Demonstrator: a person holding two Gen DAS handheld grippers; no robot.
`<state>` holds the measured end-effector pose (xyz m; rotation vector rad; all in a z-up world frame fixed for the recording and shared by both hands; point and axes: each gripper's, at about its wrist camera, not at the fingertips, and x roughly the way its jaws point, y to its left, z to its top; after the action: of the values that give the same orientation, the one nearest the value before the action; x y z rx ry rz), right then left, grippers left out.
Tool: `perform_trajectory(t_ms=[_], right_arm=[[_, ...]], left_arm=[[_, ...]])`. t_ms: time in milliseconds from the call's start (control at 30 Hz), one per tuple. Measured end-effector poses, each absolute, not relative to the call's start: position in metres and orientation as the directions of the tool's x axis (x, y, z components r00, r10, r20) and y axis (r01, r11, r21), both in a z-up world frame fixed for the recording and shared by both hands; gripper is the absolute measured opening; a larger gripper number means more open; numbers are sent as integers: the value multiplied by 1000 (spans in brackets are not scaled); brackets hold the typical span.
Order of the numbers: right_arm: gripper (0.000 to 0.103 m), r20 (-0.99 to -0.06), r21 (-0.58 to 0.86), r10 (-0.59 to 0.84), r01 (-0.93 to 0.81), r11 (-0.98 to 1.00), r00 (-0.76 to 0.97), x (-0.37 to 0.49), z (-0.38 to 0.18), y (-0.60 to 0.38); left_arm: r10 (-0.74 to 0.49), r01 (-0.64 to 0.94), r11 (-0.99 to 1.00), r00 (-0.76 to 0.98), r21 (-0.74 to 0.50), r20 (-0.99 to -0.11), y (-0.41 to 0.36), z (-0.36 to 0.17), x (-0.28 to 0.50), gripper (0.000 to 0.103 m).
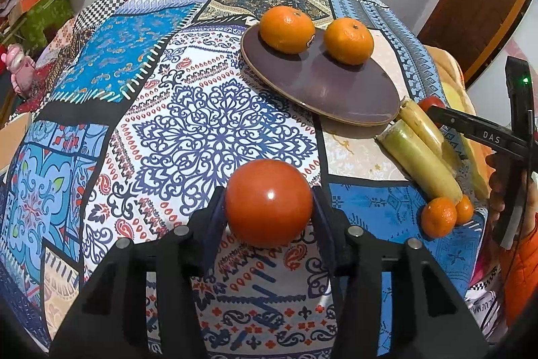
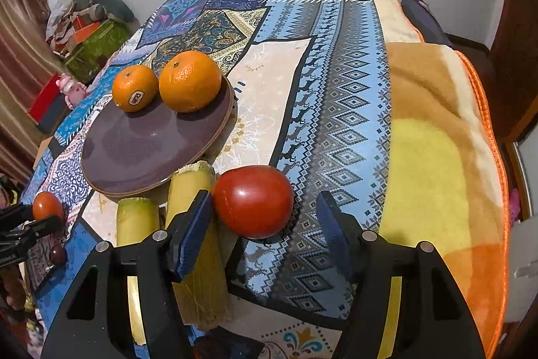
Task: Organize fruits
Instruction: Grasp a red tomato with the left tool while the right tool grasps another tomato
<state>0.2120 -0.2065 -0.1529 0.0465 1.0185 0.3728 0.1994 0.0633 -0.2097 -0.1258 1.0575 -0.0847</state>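
Two grippers: left gripper (image 1: 269,207) clamps a tomato (image 1: 268,202), right gripper (image 2: 264,227) spread wide, seemingly touching another tomato (image 2: 254,201).

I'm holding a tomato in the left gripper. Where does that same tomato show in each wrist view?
Left wrist view: the held tomato sits low centre, clamped in the left gripper.
Right wrist view: it is small at the far left edge, in the black fingers there; the larger tomato on the cloth is a different one.
Shared landmark: the brown plate carrying two oranges.
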Motion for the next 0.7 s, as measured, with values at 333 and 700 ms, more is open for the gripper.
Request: perform_trajectory(t_ms=[333, 700], right_arm=[[47, -825, 228, 348, -302, 926, 444, 220, -155, -200], [46, -789, 169, 321, -317, 933, 524, 212, -128, -197]], left_arm=[[-129, 24, 990, 517, -136, -846, 58, -196, 206, 48], [-134, 55, 991, 567, -124, -812, 46, -167, 224, 48]])
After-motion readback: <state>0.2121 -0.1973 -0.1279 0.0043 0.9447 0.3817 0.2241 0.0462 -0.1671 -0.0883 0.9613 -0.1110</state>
